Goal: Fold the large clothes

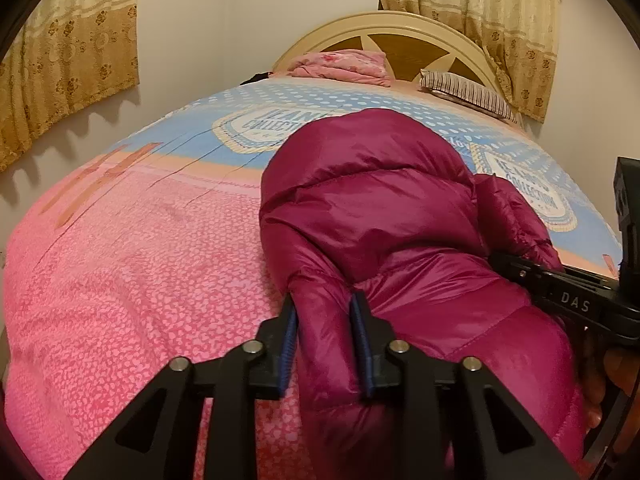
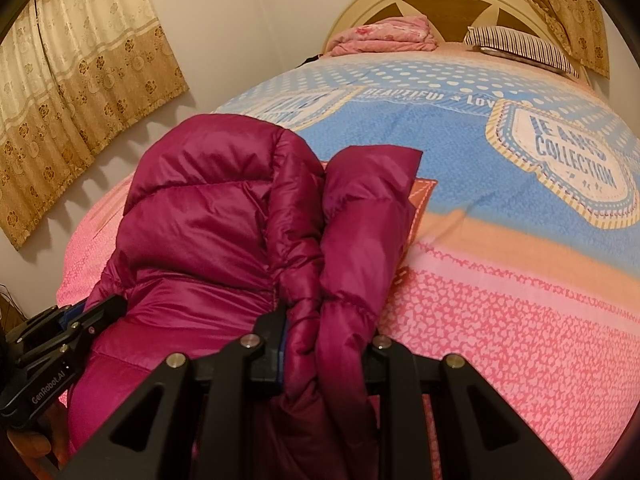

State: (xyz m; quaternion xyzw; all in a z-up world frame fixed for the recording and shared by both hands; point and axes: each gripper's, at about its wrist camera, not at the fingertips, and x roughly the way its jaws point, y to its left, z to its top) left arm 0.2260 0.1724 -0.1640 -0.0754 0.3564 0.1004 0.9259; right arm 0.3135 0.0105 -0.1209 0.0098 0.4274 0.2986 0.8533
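A magenta puffer jacket [image 1: 372, 216] lies lengthwise on the bed, its near end bunched toward me; it also shows in the right wrist view [image 2: 208, 216]. My left gripper [image 1: 323, 320] is shut on a thick fold at the jacket's near left edge. My right gripper [image 2: 325, 332] is shut on bunched jacket fabric at the near right edge, next to a sleeve [image 2: 368, 208] lying alongside the body. Each gripper shows in the other's view, the right one at the right edge [image 1: 560, 284], the left one at the lower left [image 2: 68, 328].
The bed cover [image 1: 120, 264] is pink near me and blue farther away. A folded pink blanket [image 1: 340, 66] and a striped pillow [image 1: 468, 92] lie by the cream headboard [image 1: 400, 28]. Curtains [image 1: 68, 60] hang on the left wall and behind the headboard.
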